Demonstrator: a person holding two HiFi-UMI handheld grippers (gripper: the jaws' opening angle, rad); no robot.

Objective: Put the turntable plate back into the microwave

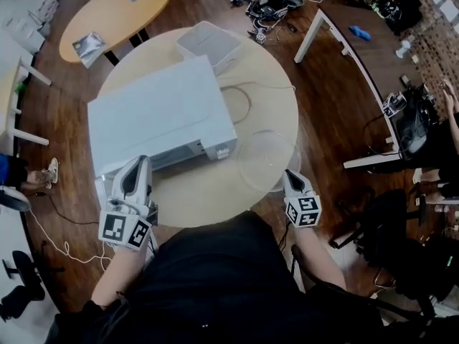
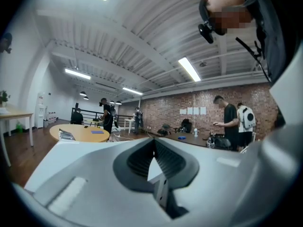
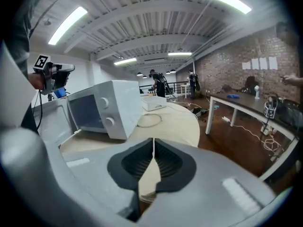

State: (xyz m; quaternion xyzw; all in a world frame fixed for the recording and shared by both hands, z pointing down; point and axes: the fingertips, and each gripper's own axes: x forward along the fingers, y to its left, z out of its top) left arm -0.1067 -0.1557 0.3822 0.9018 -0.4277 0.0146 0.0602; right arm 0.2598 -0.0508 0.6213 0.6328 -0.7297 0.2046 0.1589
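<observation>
The clear glass turntable plate (image 1: 267, 160) lies flat on the round table (image 1: 280, 106), to the right of the white microwave (image 1: 161, 117). My right gripper (image 1: 290, 177) hovers at the table's near edge just right of the plate, shut and empty. In the right gripper view its jaws (image 3: 153, 148) meet and point past the microwave (image 3: 105, 109), whose dark front window faces me; the door (image 3: 47, 116) appears swung open to the left. My left gripper (image 1: 139, 163) is at the microwave's front left corner, shut with nothing in it (image 2: 154, 143).
A white box (image 1: 209, 44) and a looped cable (image 1: 240, 103) lie on the table behind the microwave. An oval wooden table (image 1: 115, 11) stands far left, a brown desk (image 1: 362, 45) to the right. Chairs and cables crowd the floor at the right.
</observation>
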